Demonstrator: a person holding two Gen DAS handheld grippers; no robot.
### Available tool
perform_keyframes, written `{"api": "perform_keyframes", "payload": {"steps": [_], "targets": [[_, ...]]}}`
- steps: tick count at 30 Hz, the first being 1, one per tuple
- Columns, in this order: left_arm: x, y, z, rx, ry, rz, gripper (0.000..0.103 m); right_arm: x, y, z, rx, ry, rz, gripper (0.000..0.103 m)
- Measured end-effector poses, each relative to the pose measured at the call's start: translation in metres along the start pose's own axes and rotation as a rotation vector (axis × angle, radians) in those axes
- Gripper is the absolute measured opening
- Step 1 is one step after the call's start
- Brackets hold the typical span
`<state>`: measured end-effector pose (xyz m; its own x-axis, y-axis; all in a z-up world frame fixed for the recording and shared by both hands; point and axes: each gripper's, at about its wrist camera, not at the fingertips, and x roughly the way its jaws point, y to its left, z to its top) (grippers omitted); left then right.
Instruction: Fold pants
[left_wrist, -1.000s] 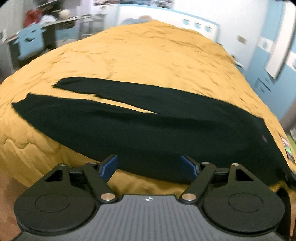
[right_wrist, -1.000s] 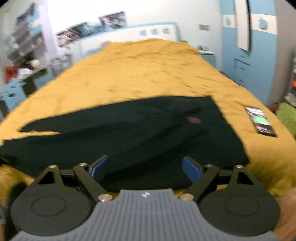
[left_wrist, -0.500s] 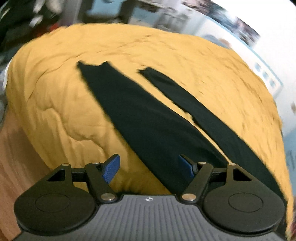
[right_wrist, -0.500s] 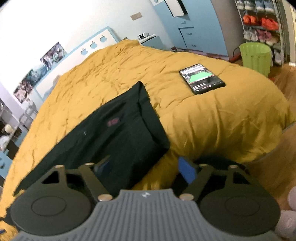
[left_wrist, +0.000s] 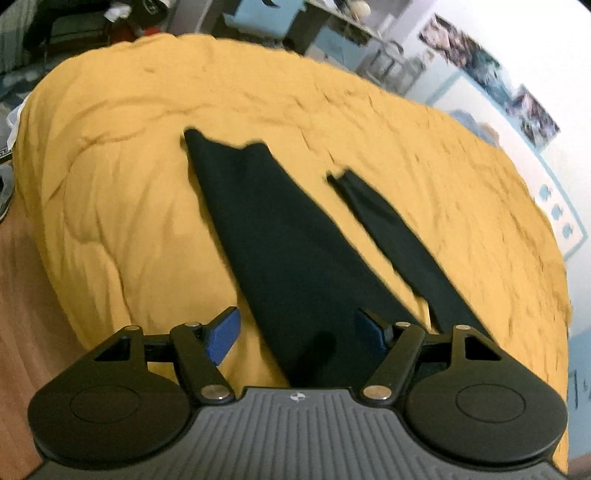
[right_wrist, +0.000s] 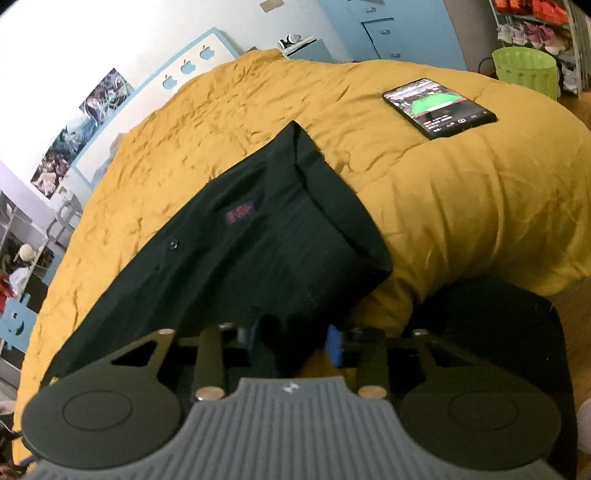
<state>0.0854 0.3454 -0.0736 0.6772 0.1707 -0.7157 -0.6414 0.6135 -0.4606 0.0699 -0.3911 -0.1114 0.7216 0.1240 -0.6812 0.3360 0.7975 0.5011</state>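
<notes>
- Left wrist view: my left gripper (left_wrist: 297, 334) is wide open, with its blue pads (left_wrist: 221, 338) far apart.
- The black pants (left_wrist: 280, 258) lie flat on the yellow blanket (left_wrist: 122, 206), right in front of this gripper.
- One wide leg runs from between my fingers away and a bit to the left. The pads do not press on it.
- The other leg (left_wrist: 399, 240) is thinner here and lies ahead to the right, with a strip of yellow between the two legs.
- Right wrist view: my right gripper (right_wrist: 293, 345) is closing its jaws.
- The near edge of the pants (right_wrist: 258, 251) sits between the fingers. I cannot tell if the pads squeeze it yet.
- The top part of the pants, with a small red patch (right_wrist: 239, 214), lies just ahead of this gripper.
- A phone (right_wrist: 437, 107) with a lit screen lies on the blanket (right_wrist: 461, 192), ahead and to the right, well apart from the pants.
- A green bin (right_wrist: 524, 70) stands on the floor, far to the right.
</notes>
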Motion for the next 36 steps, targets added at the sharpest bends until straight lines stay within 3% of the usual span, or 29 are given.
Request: {"api": "perform_keyframes", "payload": {"steps": [4, 9, 12, 13, 14, 16, 17, 21, 27, 36], "targets": [[0.013, 0.015, 0.017, -0.082, 0.0, 0.025, 0.081, -0.005, -0.001, 0.003, 0.011, 0.0, 0.014, 0.01], [0.029, 0.035, 0.035, -0.206, -0.029, -0.047, 0.076, -0.013, -0.002, 0.01, 0.088, 0.016, 0.095, 0.001], [0.043, 0.054, 0.044, -0.349, 0.003, -0.063, 0.057, -0.013, -0.004, 0.015, 0.137, 0.032, 0.123, 0.001], [0.045, 0.058, 0.046, -0.366, 0.006, -0.072, 0.047, -0.013, -0.005, 0.015, 0.149, 0.034, 0.129, 0.001], [0.046, 0.06, 0.047, -0.371, 0.013, -0.07, 0.026, -0.013, -0.006, 0.016, 0.165, 0.035, 0.133, 0.001], [0.047, 0.061, 0.048, -0.366, 0.037, -0.037, 0.006, -0.013, -0.01, 0.018, 0.21, 0.047, 0.156, 0.0], [0.044, 0.062, 0.048, -0.366, 0.04, -0.051, 0.001, -0.014, -0.012, 0.019, 0.233, 0.05, 0.171, 0.0], [0.032, 0.048, 0.064, -0.325, 0.032, -0.055, 0.0, -0.018, -0.015, 0.036, 0.316, 0.044, 0.251, 0.0], [0.026, 0.004, 0.102, -0.318, 0.049, -0.118, 0.0, -0.019, 0.0, 0.071, 0.347, 0.026, 0.324, 0.0], [0.067, -0.059, 0.136, -0.303, 0.11, -0.087, 0.0, 0.028, 0.02, 0.134, 0.46, 0.089, 0.348, 0.0]]}}
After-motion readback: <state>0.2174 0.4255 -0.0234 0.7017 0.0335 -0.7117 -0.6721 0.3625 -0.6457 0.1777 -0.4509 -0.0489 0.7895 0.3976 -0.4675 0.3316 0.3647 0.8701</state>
